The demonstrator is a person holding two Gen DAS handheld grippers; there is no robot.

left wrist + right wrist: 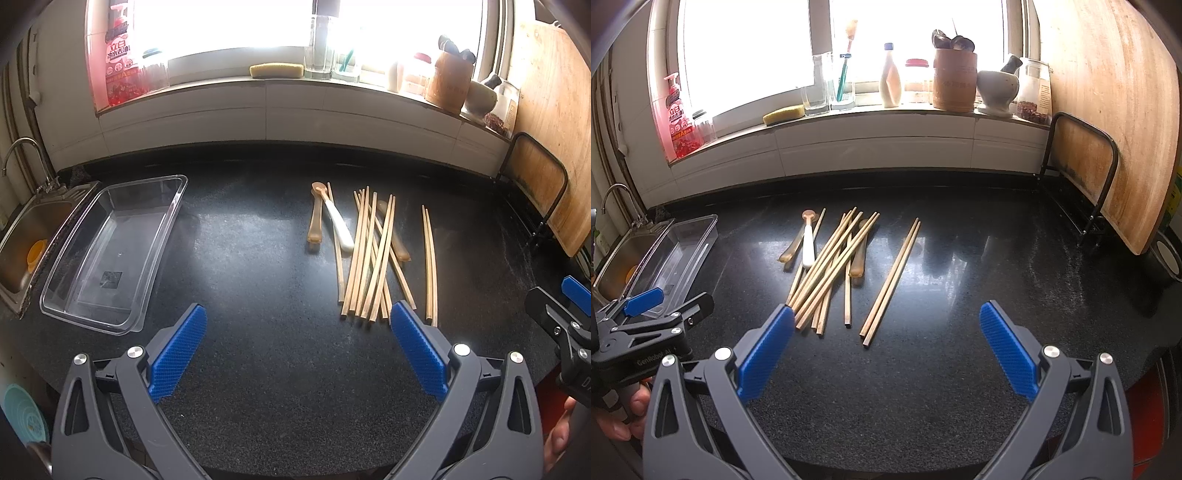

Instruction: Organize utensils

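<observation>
While both tools hover low over the dark table (258,240), the only clear print is "GenRobot.AI" along the body of the left tool (642,302), seen from the right wrist view; the pink bottle (120,51) on the windowsill carries Chinese characters too small to make out fully. Left tool (297,325): fingers spread wide apart, nothing between them, pointing across bare table between the clear plastic tray (110,254) and the utensils. Right tool (886,325): also spread wide, holding nothing, its left blue pad just beside the near ends of the chopsticks (831,266). They lie in a loose pile with three spoons (809,243), mid-table; one pair sits slightly apart to the right. Tray rests by the sink (33,229).
</observation>
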